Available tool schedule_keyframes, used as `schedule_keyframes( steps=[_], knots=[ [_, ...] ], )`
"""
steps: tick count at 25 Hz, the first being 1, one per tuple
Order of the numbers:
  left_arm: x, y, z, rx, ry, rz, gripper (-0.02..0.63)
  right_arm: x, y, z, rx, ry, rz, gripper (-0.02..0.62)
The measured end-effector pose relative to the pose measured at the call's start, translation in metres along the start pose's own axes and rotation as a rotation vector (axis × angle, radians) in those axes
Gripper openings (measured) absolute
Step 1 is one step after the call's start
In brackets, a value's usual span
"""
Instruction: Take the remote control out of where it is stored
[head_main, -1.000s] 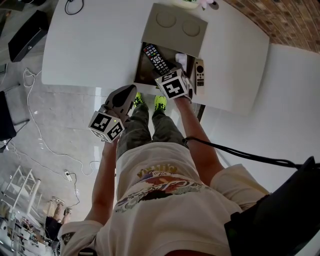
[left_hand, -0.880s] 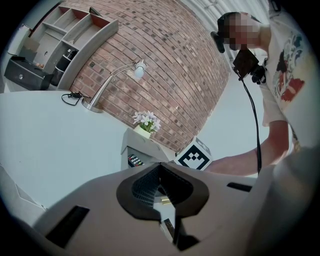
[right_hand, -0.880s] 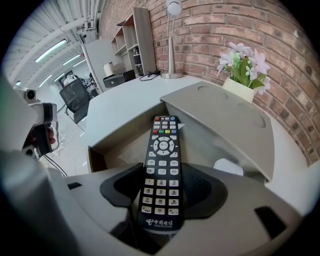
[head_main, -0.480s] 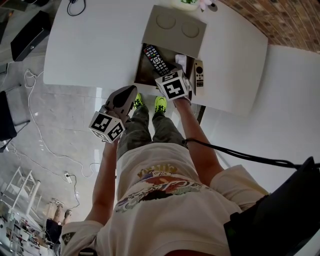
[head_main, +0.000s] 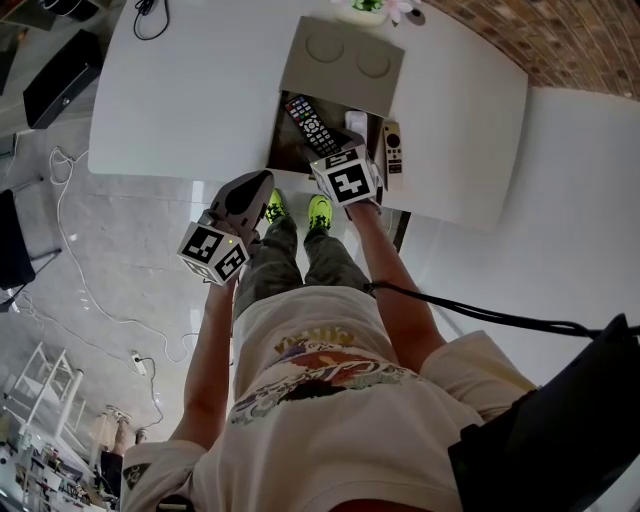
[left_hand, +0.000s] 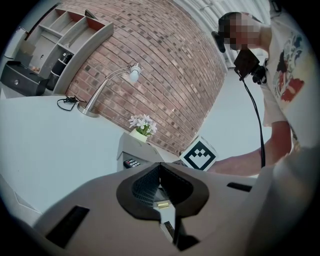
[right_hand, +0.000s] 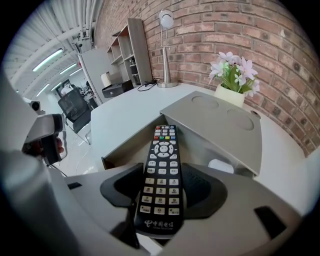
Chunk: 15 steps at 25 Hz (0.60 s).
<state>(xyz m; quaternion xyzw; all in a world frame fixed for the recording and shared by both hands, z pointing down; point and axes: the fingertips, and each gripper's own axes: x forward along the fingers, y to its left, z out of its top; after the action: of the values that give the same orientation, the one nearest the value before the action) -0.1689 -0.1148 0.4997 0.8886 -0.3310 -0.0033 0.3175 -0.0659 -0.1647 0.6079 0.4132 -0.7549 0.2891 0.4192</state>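
One black remote (right_hand: 161, 155) in right claw (right_hand: 161, 192), grey lid (right_hand: 220, 120) beyond.

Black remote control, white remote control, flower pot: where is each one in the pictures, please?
black remote control (right_hand: 160, 190): right gripper view, on its number keys.
white remote control (head_main: 392, 148): head view, on the middle of its body.
flower pot (right_hand: 229, 95): right gripper view, on its pale front wall.

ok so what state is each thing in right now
right gripper, shut on the black remote
black remote, held, far end pointing over the box opening
left gripper, shut, empty, off to the side of the box
storage box, open
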Motion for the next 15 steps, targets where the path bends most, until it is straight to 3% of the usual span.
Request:
schedule_keyframes(
  steps=[15],
  knots=[
    [-0.003,-0.014,0.009,0.036,-0.014,-0.019,0.006,-0.014,0.011,0.004,0.006,-0.030,0.017,0.245]
  ],
)
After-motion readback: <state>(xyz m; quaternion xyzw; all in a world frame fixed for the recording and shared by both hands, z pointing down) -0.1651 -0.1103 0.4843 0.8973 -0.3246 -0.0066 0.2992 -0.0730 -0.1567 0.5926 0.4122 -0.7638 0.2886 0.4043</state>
